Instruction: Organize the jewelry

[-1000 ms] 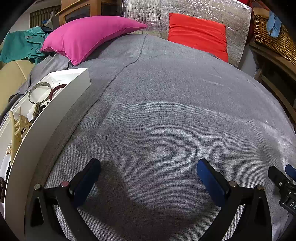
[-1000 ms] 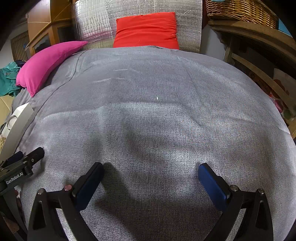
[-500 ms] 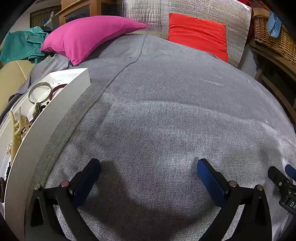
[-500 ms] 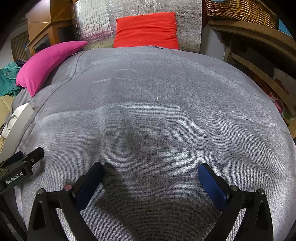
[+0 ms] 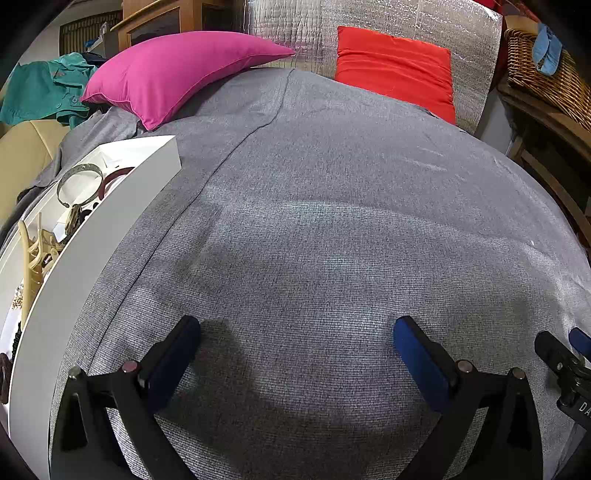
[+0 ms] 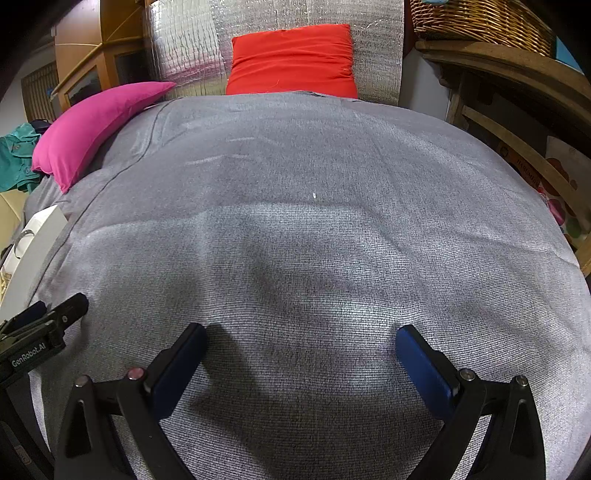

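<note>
The left hand-held gripper [image 5: 296,334] hovers low over the grey bedspread [image 5: 332,221], levelled forward along the bed with its blue-padded fingers [image 5: 417,354] spread wide and nothing between them; the right hand-held gripper [image 6: 301,341] sits just beside it on its right, in the same low, forward-pointing pose, jaws likewise parted and empty; each one's tip shows at the edge of the other's view, so the two are held side by side and close.

To the left of the left hand-held gripper, resting on the bed, lies the white jewelry tray [image 5: 92,236], its long wall running alongside that gripper's left finger; inside it, ahead and to the left, are a silver bangle [image 5: 79,181], a dark red bangle [image 5: 116,176] just beside it, a beige hair claw clip [image 5: 31,254] nearer the gripper, and some small gold pieces [image 5: 16,299] too small to make out; from the right wrist view only the tray's far corner [image 6: 40,236] shows, well off to the left.

Far ahead of both grippers a magenta pillow [image 5: 177,70] lies to the left and a red cushion [image 6: 291,59] leans against silver quilted foil [image 5: 406,18]; a wicker basket [image 6: 480,18] sits on a wooden shelf to the right.
</note>
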